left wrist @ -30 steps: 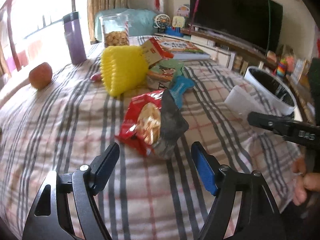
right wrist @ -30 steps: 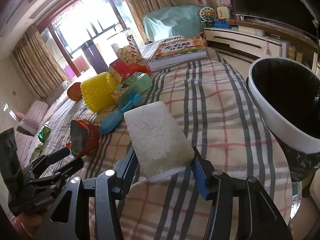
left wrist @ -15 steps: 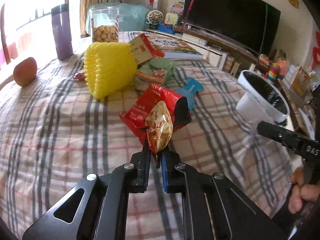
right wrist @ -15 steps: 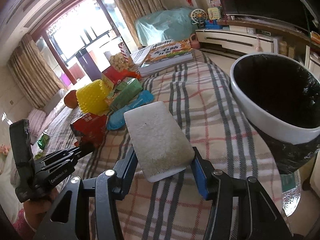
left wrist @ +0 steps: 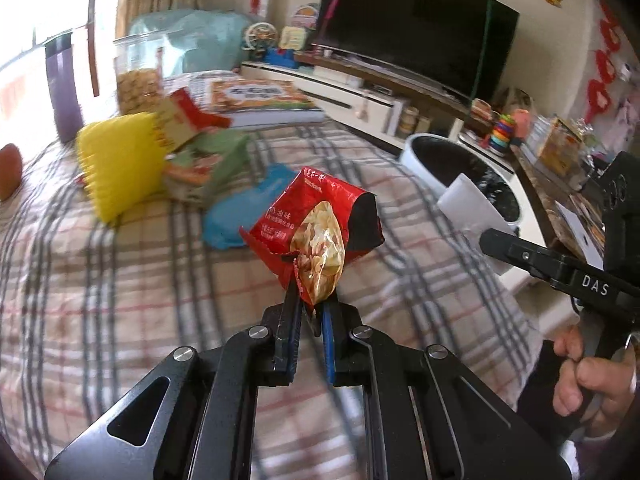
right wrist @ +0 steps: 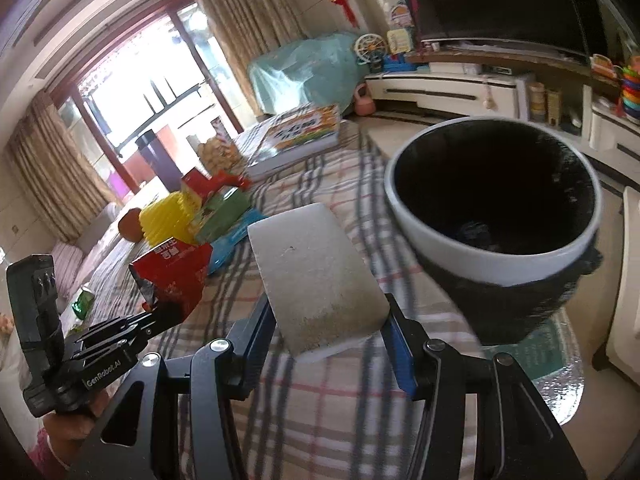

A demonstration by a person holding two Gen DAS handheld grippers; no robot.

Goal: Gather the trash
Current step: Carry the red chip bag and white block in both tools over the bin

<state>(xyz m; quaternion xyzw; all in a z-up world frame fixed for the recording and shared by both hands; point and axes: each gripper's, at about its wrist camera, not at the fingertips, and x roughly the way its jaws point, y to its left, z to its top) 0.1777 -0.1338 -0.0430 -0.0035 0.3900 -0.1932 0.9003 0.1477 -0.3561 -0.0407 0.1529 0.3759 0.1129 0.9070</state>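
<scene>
Between the blue-padded fingers of the left gripper point(left wrist: 310, 312), a crumpled red foil snack bag point(left wrist: 316, 232) is pinched at its lower edge and held clear of the grey-and-red plaid tablecloth point(left wrist: 120, 280). Jaws stand nearly together on the foil. The right gripper point(right wrist: 326, 328) clamps a white rectangular foam block point(right wrist: 316, 276) across its near end, jaws set wide to the block's width. Just beyond the block stands a round white trash bin lined with a black bag point(right wrist: 496, 216), at the table's edge. Farther back on the cloth lie a blue bone-shaped toy point(left wrist: 244, 212), a yellow ribbed plastic cup point(left wrist: 120, 164) on its side, and a purple cylindrical tumbler point(left wrist: 64, 84).
</scene>
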